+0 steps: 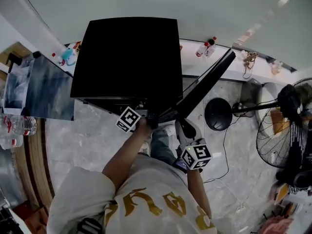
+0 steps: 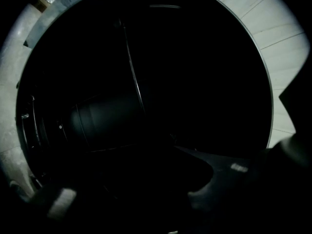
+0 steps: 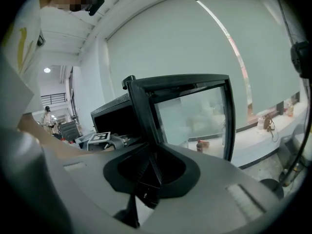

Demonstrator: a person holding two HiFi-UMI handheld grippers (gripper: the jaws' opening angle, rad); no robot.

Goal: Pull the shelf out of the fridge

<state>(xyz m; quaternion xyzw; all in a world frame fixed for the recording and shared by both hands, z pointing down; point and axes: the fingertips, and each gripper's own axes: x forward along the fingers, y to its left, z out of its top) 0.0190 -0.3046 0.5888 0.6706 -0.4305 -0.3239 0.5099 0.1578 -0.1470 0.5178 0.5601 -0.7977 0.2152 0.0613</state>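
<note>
So, the shelf sits somewhere inside the black fridge (image 1: pixel 129 57), and you cannot pick it out: from the head view the fridge's flat top hides the interior, and the left gripper view is almost wholly dark. A thin pale wire (image 2: pixel 134 72) arcs through that dark beside a dim rounded shape, but you cannot tell whether it belongs to the shelf. Your left gripper (image 1: pixel 139 118) reaches in under the near front edge of the fridge, with its marker cube just outside the opening. Its jaws are lost in the gloom of its own view, so you cannot tell whether they are apart or together, or on anything. The fridge's glass door (image 1: pixel 204 84) stands swung open to the right. Your right gripper (image 3: pixel 148 177) has its jaws closed narrow on the door's black frame — the frame's edge runs straight down into the hollow between them. Beyond the fridge, a white ledge along the far wall carries small bottles (image 1: pixel 204 48). To the right, on the marbled floor (image 1: pixel 83 140), stand a round black base (image 1: pixel 218 114) and a floor fan (image 1: pixel 285 126), with a cable trailing between them. At the far left a clear water bottle (image 1: pixel 22 126) lies on a curved surface — well apart from the fridge.
</note>
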